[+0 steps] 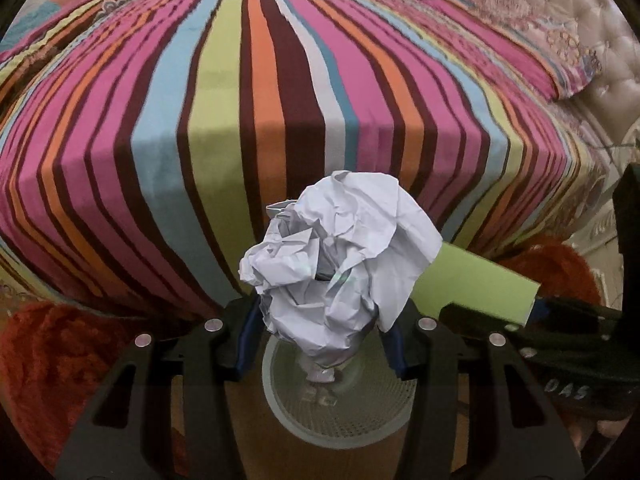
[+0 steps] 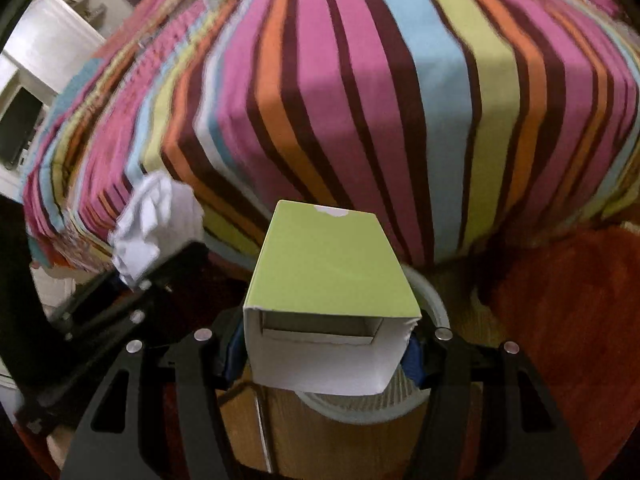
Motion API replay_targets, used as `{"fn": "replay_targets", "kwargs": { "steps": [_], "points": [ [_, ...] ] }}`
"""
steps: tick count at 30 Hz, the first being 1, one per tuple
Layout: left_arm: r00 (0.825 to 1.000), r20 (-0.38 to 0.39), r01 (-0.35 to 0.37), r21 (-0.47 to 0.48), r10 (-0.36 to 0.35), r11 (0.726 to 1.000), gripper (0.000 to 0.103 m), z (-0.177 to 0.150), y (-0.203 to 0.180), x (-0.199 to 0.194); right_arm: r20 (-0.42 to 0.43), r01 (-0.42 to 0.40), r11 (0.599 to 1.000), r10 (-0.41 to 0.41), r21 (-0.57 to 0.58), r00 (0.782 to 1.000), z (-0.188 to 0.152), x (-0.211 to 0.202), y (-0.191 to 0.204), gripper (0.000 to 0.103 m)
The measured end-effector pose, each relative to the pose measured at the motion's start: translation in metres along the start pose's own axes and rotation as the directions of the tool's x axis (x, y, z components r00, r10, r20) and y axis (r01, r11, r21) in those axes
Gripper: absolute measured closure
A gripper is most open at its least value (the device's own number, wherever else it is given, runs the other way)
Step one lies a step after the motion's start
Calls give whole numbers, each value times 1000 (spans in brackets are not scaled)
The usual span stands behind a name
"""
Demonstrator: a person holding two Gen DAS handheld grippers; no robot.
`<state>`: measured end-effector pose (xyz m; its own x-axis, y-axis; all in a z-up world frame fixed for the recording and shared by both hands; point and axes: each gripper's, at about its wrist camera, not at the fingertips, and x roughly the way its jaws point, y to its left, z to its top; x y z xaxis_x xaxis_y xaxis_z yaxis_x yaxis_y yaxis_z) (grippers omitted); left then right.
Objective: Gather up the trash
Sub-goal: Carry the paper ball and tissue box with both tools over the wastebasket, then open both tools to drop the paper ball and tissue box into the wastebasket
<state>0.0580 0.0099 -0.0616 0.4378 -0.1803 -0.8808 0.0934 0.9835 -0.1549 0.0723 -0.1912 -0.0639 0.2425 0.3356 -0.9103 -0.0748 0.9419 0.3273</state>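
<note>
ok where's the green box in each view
Left wrist: green box at lower right, behind the crumpled paper, held by the right gripper.
Right wrist: bottom centre, in that gripper.
Shared landmark: the mesh bin below.

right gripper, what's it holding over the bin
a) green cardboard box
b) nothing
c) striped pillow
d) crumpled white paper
a: the right gripper is shut on the green cardboard box, open end toward the camera, above the mesh bin; the crumpled paper is in the left gripper.
</note>
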Motion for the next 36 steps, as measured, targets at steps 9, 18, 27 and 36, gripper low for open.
{"fn": "replay_targets", "kwargs": {
  "steps": [9,18,27,36],
  "points": [
    [989,-134,-53,62,61,997,54,-9,-10,35,-158,54,995,-40,85,987,-3,31,-17,45],
    [944,-310,-88,92,113,992,54,-20,-12,78,-264,133,979,-88,154,960,-6,53,-29,45],
    [875,-472,-57,124,109,991,54,-35,-22,120,-337,170,967,-99,188,936,-6,77,-39,45],
    [808,-579,-35,137,108,990,54,-52,-23,149,-409,213,961,-126,175,904,-11,99,-39,45]
  ]
}}
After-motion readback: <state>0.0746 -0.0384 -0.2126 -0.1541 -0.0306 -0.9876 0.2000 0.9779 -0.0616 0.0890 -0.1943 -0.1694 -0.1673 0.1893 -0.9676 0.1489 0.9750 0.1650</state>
